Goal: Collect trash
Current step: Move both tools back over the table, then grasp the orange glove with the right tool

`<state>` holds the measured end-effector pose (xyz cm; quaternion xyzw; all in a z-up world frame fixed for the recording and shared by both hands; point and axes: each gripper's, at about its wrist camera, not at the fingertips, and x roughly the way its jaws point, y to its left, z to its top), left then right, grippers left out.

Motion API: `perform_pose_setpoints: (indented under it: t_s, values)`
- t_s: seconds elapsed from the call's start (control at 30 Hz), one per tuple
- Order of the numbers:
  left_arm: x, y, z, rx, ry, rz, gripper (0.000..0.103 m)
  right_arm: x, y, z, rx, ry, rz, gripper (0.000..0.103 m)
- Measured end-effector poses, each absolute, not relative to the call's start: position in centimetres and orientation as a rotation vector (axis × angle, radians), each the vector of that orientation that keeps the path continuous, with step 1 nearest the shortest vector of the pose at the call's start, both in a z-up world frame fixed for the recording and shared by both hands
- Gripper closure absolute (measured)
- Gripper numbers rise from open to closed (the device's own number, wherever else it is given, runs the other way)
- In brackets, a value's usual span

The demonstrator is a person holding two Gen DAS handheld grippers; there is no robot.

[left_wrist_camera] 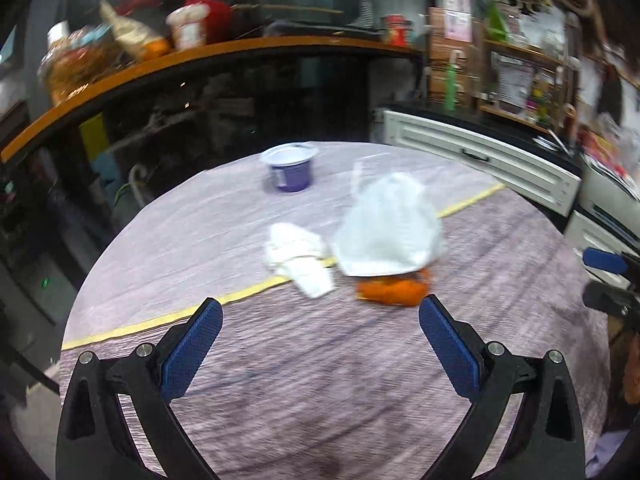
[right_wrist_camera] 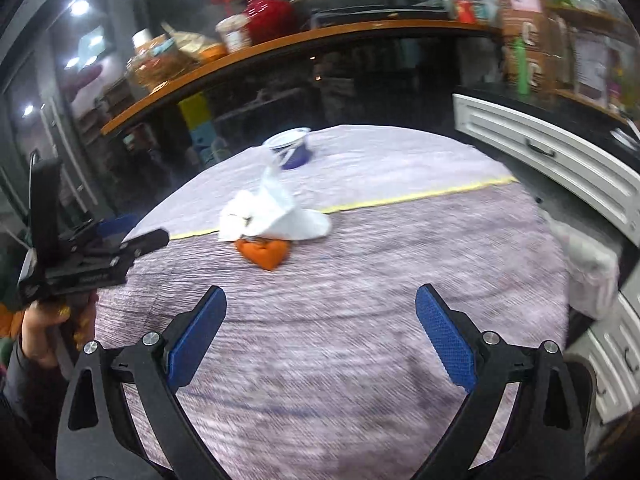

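Both tools hang over the near side of the round table (left_wrist_camera: pixel 360 380), fingers spread wide with nothing between them — the left tool (left_wrist_camera: pixel 320 312) and the right tool (right_wrist_camera: pixel 320 300) alike. The trash lies mid-table: a white plastic bag (left_wrist_camera: pixel 390 228) draped over the back of an orange wrapper (left_wrist_camera: pixel 394 290), with a crumpled white tissue (left_wrist_camera: pixel 300 260) just to its left across a yellow tape line (left_wrist_camera: pixel 160 320). Farther back, well apart, stands a purple cup (left_wrist_camera: pixel 292 168). Both views are blurred.
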<state>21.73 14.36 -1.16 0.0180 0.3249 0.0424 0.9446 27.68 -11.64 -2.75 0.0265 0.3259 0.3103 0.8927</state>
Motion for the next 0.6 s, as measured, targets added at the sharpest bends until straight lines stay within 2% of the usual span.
perform_pose_setpoints:
  t_s: [0.33, 0.47, 0.6]
  values:
    - [26.3, 19.9, -2.3, -0.053, 0.740, 0.133, 0.006, 29.0, -3.4, -3.6, -0.116, 0.753, 0.774, 0.011]
    - [28.3, 20.3, -3.1, -0.072, 0.768, 0.136, 0.006, 29.8, 0.1, -4.4, -0.232, 0.791, 0.827, 0.029]
    - [29.9, 21.2, -4.0, -0.126, 0.802, 0.127, 0.006, 30.9, 2.4, -5.4, -0.312, 0.802, 0.831, 0.040]
